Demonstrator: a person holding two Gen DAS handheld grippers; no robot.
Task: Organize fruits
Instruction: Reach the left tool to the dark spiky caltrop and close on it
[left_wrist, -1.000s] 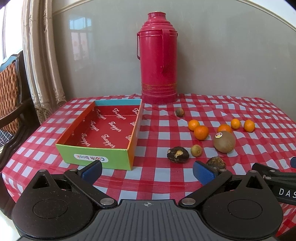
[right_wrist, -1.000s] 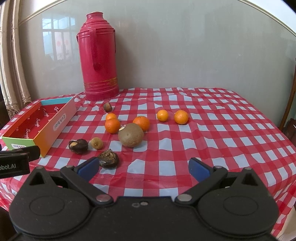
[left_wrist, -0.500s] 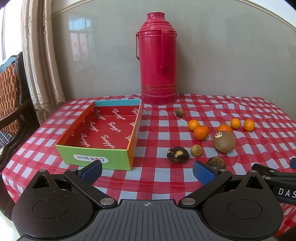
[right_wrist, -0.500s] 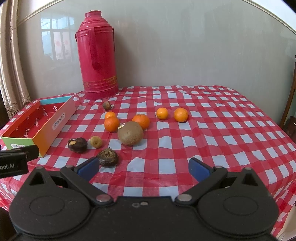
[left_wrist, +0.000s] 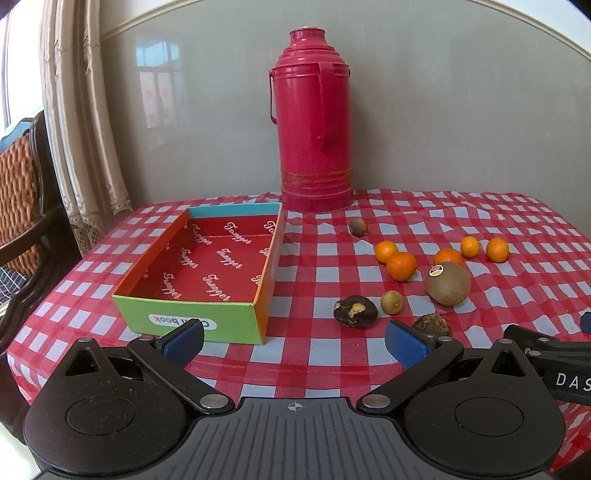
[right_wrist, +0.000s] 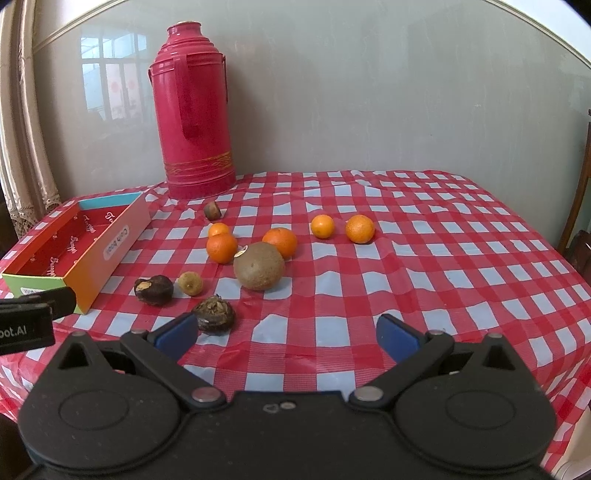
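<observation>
An open, empty cardboard box (left_wrist: 207, 266) with a red inside sits on the left of the checked table; it also shows in the right wrist view (right_wrist: 79, 243). To its right lie several oranges (left_wrist: 401, 266) (right_wrist: 221, 248), a large brown kiwi (left_wrist: 447, 283) (right_wrist: 259, 270), a small yellow-green fruit (left_wrist: 392, 302) (right_wrist: 190, 283), two dark wrinkled fruits (left_wrist: 355, 312) (right_wrist: 215, 314) and a small brown one (left_wrist: 358, 226). My left gripper (left_wrist: 295, 343) is open and empty at the front edge. My right gripper (right_wrist: 286, 334) is open and empty, just right of a dark fruit.
A tall red thermos (left_wrist: 314, 122) (right_wrist: 194, 107) stands at the back against the wall. A wooden chair (left_wrist: 18, 192) and a curtain (left_wrist: 81, 107) are left of the table. The right half of the checked tablecloth (right_wrist: 461, 258) is bare.
Both grippers have drifted slightly; the right view has shifted a little so the fruits sit marginally higher and nearer. Nothing was grasped or moved.
</observation>
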